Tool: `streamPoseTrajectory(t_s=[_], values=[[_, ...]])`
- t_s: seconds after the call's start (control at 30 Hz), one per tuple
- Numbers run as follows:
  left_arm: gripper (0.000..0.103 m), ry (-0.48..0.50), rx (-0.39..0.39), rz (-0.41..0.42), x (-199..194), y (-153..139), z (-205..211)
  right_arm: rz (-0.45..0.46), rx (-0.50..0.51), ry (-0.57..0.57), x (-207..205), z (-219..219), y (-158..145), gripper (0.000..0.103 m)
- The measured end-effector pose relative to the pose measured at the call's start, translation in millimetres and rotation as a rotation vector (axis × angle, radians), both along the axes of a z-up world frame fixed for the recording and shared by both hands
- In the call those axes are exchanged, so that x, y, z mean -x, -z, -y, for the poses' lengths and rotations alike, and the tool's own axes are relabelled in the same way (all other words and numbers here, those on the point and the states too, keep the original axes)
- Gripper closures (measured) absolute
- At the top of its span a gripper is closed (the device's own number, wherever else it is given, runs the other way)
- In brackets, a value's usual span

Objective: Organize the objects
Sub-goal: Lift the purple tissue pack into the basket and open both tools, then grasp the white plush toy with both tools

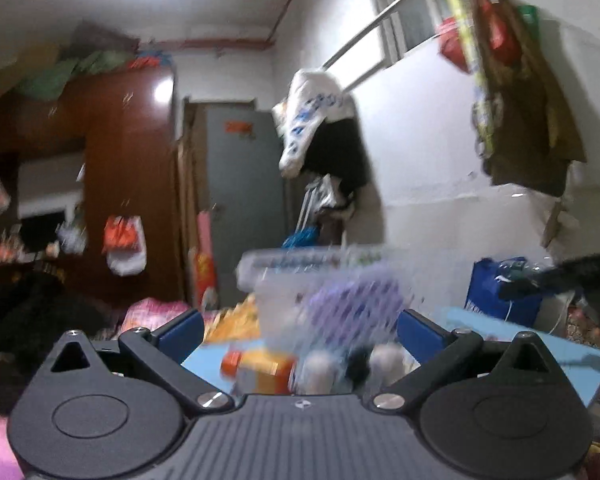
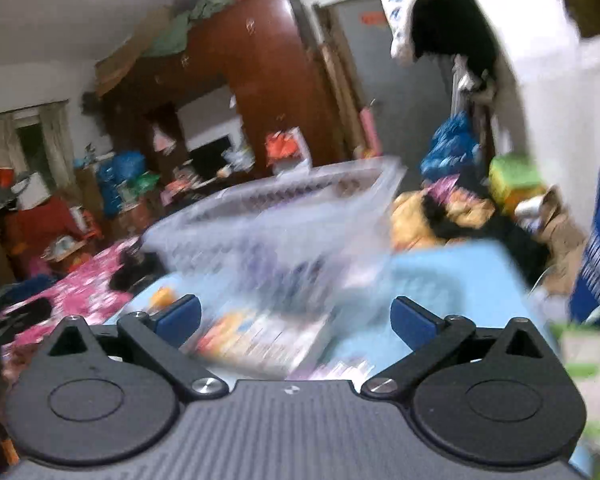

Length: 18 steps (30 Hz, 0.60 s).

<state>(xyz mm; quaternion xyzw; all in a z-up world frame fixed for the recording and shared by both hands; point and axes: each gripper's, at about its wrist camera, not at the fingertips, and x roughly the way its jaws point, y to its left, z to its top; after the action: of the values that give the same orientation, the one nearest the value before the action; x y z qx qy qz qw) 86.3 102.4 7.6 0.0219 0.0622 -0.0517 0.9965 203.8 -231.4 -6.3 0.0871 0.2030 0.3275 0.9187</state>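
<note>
Looking through the left wrist view: left gripper [image 1: 300, 330] has its jaws spread wide, nothing between them. Ahead sits a clear plastic basket [image 1: 300, 276] on the light blue worktop [image 1: 496, 330], with something purple [image 1: 356, 304] showing through its wall. Just in front of the basket lies a bottle with an orange cap and orange label [image 1: 260, 368] on its side, beside two pale rounded items [image 1: 320, 368] and a small dark one [image 1: 358, 364]; too blurred to identify. Blue bag [image 1: 496, 292] stands past the worktop's right end. Brown wardrobe [image 1: 128, 176] and grey door [image 1: 244, 184] behind.

Right wrist view: heavy motion blur. Right gripper [image 2: 296, 318] also has jaws spread, holding nothing. Same clear basket [image 2: 284, 216] sits ahead on the blue worktop [image 2: 452, 276]. A flat colourful printed box [image 2: 260, 340] lies between the jaws' line and the basket, nearer the left finger. Small orange thing [image 2: 162, 296] sits at the worktop's left edge, can't tell what. Pink floral bedding [image 2: 76, 292] to the left, yellow and black heap [image 2: 440, 212] behind the worktop.
</note>
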Motion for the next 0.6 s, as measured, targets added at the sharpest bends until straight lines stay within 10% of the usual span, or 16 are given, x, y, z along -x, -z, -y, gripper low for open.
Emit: streamPoseTrajectory(t_s=[0.27, 0.6], values=[[0.004, -0.013, 0.068, -0.134, -34.5, 17.3, -18.4, 0.090, 0.104, -0.142, 23.2, -69.2, 14.4, 0.000], [0.043, -0.019, 0.001, -0.238, -55.7, 28.3, -5.9, -0.011, 0.201, -0.199, 18.1, -108.8, 28.5, 0.042]])
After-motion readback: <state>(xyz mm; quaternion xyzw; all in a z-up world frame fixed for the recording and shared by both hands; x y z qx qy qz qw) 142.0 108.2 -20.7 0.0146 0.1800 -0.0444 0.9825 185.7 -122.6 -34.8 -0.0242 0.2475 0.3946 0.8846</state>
